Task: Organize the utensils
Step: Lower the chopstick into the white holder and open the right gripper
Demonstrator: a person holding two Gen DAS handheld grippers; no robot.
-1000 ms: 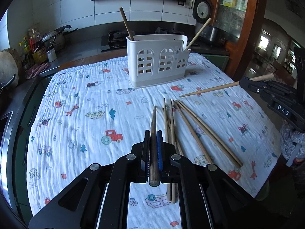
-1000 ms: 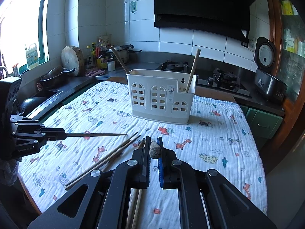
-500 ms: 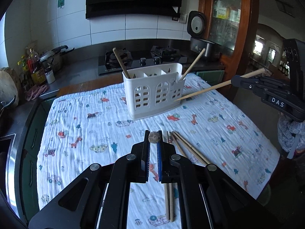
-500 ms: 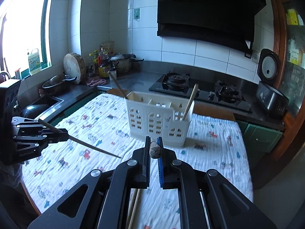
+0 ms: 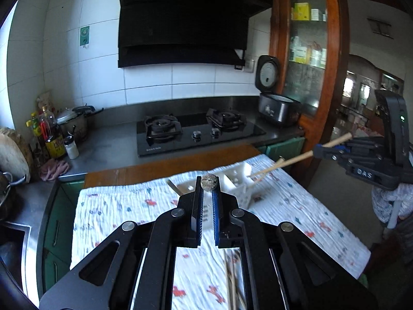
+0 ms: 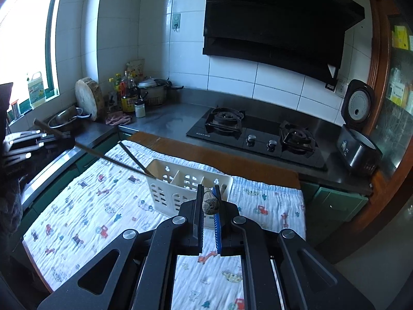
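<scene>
I face a white tiled wall (image 5: 193, 77) with a black range hood (image 6: 278, 23) above a black two-burner gas hob (image 6: 258, 139) set in a steel counter (image 5: 111, 147). Bright daylight pours through a window (image 6: 23, 38) on my left. On my right stands a wooden glass-fronted cabinet (image 5: 307, 51), with green cupboard doors (image 6: 333, 206) under the counter.

Daylit from window (image 6: 23, 51) left of the tool, blown out there; dim elsewhere. Strong fisheye bending and dark vignette at edges. Cloth (image 5: 124, 206) below the jaws motion-blurred.
</scene>
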